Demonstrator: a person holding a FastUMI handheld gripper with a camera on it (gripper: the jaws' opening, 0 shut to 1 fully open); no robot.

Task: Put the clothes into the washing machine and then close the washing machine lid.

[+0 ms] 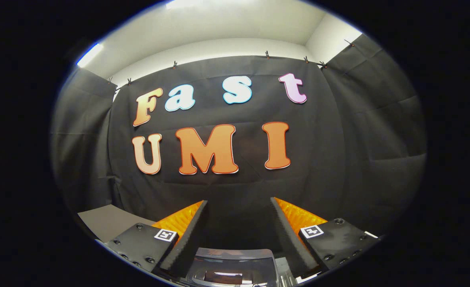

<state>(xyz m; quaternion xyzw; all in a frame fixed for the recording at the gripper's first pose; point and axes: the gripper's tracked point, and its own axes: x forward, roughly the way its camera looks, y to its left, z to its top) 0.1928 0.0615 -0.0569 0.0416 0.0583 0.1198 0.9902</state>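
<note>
My gripper is open, its two orange-and-black fingers spread wide with nothing between them, pointing at the black cloth wall. Low between the finger bases lies a dark glossy curved surface, seemingly the washing machine's lid or top; I cannot tell whether it is raised. No clothes can be made out.
A grey flat surface lies to the left of the left finger, against the cloth wall. The black cloth hangs close ahead and wraps round both sides.
</note>
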